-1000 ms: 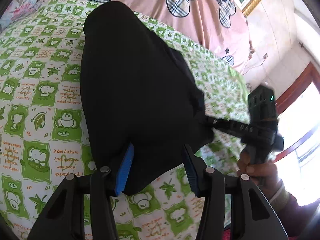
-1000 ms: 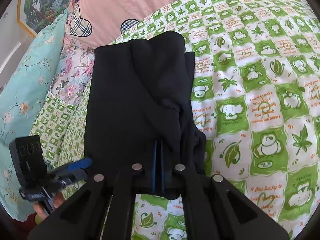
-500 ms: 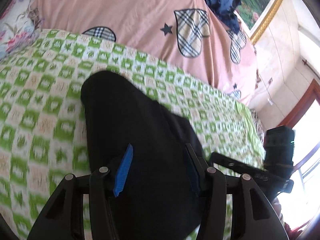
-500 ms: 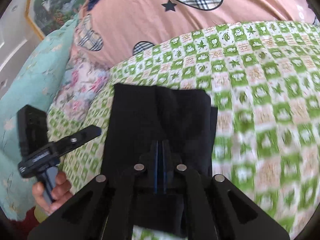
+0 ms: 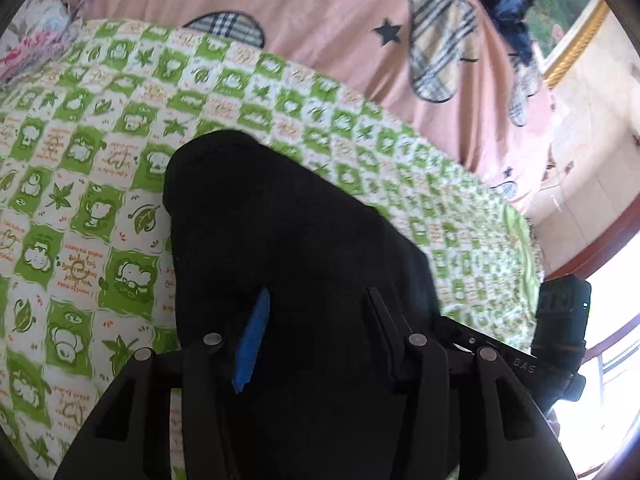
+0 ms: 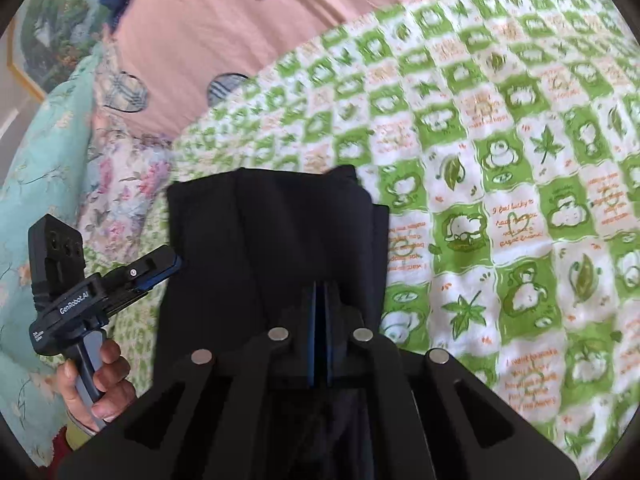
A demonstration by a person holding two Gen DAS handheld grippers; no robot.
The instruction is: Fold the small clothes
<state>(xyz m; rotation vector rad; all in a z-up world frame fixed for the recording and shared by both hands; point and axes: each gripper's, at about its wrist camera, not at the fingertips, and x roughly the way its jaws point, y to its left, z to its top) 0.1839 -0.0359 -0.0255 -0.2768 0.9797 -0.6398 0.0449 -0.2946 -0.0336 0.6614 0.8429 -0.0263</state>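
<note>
A black garment (image 5: 280, 248) lies folded on a bedspread (image 5: 80, 184) checked in green and white, with cartoon animals, leaves and orange lettering. In the right wrist view the garment (image 6: 276, 240) is a tall, narrow shape with a straight far edge, a long crease running down its length and a second layer showing as a thin strip along its right side. In the left wrist view its far end looks rounded and its surface is plain, matt and unmarked.

The right gripper (image 6: 320, 312) is clenched: its blue pads sit pressed together with the near edge of the cloth pinched between them. The left gripper (image 5: 316, 320) is spread about halfway, its blue-padded finger (image 5: 252, 344) and the opposite black one standing over the dark cloth; whether they press on it cannot be told. A hand (image 6: 100, 384) holds the left gripper's handle at the garment's left edge.

Behind the bedspread lies a pink sheet (image 5: 304, 12) with plaid hearts and dark stars, and a floral pillow (image 6: 36, 168) lies to the left.
</note>
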